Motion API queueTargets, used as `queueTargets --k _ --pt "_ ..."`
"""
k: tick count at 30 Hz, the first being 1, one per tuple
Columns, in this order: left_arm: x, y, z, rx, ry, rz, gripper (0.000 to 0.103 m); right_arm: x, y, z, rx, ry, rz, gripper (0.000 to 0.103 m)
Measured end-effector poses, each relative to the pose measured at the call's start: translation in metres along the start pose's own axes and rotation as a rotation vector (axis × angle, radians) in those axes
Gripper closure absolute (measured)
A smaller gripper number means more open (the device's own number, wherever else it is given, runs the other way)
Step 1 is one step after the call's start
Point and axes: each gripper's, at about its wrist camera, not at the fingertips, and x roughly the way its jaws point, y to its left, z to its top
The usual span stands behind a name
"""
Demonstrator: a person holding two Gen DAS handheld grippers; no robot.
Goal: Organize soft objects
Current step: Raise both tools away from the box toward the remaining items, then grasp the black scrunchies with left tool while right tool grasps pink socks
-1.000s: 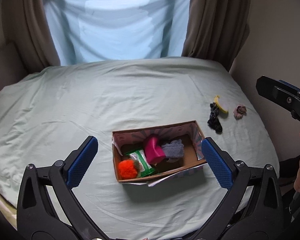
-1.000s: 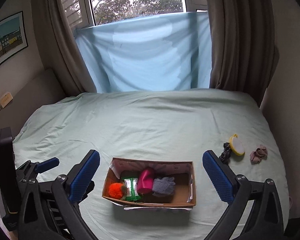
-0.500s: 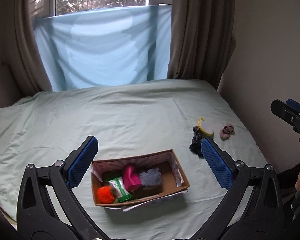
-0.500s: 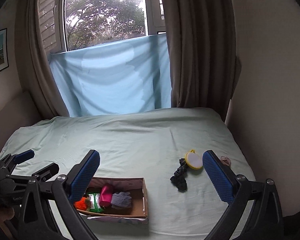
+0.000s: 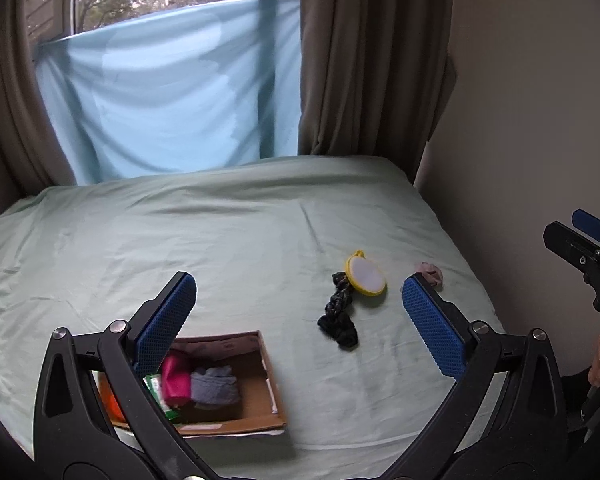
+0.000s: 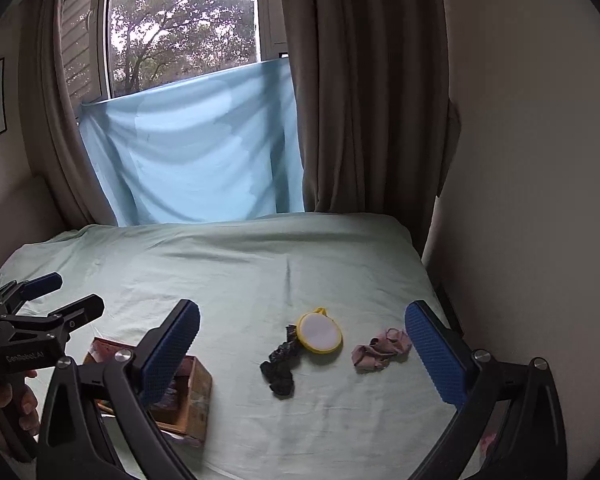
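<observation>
The bed sheet (image 6: 260, 280) is matt, creased pale-green cloth; the box (image 5: 260, 412) is plain brown cardboard with torn paper edging; the curtains (image 6: 360, 100) are heavy matt fabric; the gripper pads (image 6: 436, 356) are blue, finely dimpled rubber on smooth black plastic arms.

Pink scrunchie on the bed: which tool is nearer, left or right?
Right. The right tool hangs open with the pink scrunchie beside its right finger; the left tool sits further left, over the cardboard box.

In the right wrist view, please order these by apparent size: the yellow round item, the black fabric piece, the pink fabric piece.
1. black fabric piece
2. yellow round item and pink fabric piece: these two look alike in size, so I do not rank them.
</observation>
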Motion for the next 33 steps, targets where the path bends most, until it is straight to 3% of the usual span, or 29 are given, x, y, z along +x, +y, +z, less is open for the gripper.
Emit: queueTargets --k 9,15,19,25,33 --pt "0.09 -0.054 -0.001 0.04 0.043 -0.006 0.0 0.059 -0.078 -0.011 0.049 0.049 -0.018 0.0" --pt "0.178 -0.074 -0.025 0.073 0.113 -0.037 0.0 0.119 -0.115 -0.036 0.071 0.079 -0.043 0.0" --pt "0.233 -0.081 -0.045 0.085 0.157 -0.057 0.0 0.159 -0.129 -0.058 0.056 0.078 -0.039 0.0" --pt "0.312 -0.085 -0.078 0.106 0.227 -0.053 0.0 0.225 -0.146 -0.097 0.046 0.151 -0.069 0.001" --pt "0.379 -0.081 -0.108 0.123 0.306 -0.034 0.001 0.3 -0.158 -0.147 0.025 0.239 -0.083 0.001"
